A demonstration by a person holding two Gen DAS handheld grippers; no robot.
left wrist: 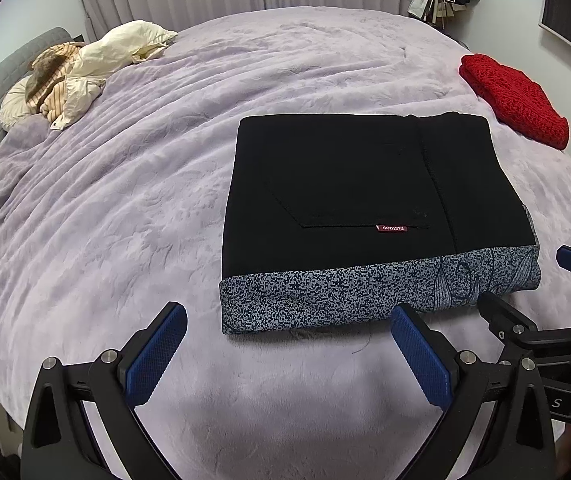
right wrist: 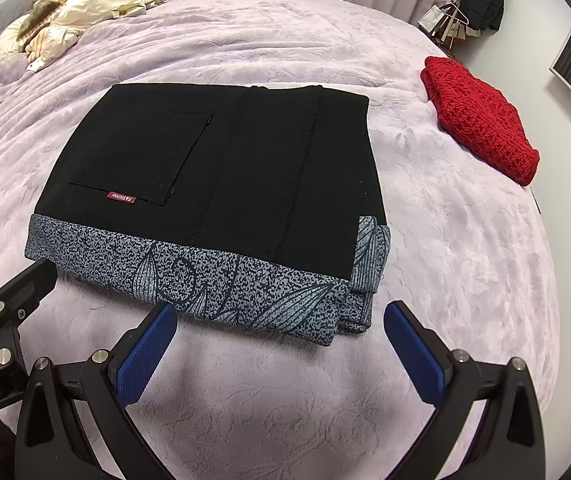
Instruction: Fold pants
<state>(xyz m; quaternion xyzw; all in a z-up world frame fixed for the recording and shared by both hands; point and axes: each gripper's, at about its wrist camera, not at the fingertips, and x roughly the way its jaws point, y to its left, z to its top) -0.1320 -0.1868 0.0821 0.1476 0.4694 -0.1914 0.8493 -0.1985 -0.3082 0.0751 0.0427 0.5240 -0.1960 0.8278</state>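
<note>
From the left wrist camera, the pants (left wrist: pixel 365 208) lay folded into a compact rectangle on the bed (left wrist: pixel 125 200), which was covered by a lilac plush blanket. The upper layer was black, with a back pocket and a small red label (left wrist: pixel 392 228) facing up; a speckled blue-grey band with leaf patterns ran along the near edge. The left gripper (left wrist: pixel 289 320) hung just short of that near edge, its blue-padded fingers (left wrist: pixel 157 356) spread wide apart and holding nothing. The right gripper (left wrist: pixel 533 280) showed at the right border, close to the pants' near right corner. A folded red knit garment (left wrist: pixel 515 100) sat well apart toward the far right edge of the bed, and a heap of cream and striped clothes (left wrist: pixel 81 72) lay at the far left by the grey headboard (left wrist: pixel 1 80).

From the right wrist camera, the same folded pants (right wrist: pixel 213 184) sat in the middle of the bed (right wrist: pixel 465 260), the layered edges stacked at the near right corner. The right gripper (right wrist: pixel 281 316) hovered just before the patterned band, fingers (right wrist: pixel 417 360) wide apart and empty. The left gripper (right wrist: pixel 1 252) appeared at the left border beside the pants' near left corner, one blue pad visible. The red knit (right wrist: pixel 481 120) rested to the far right, apart from the pants.
</note>
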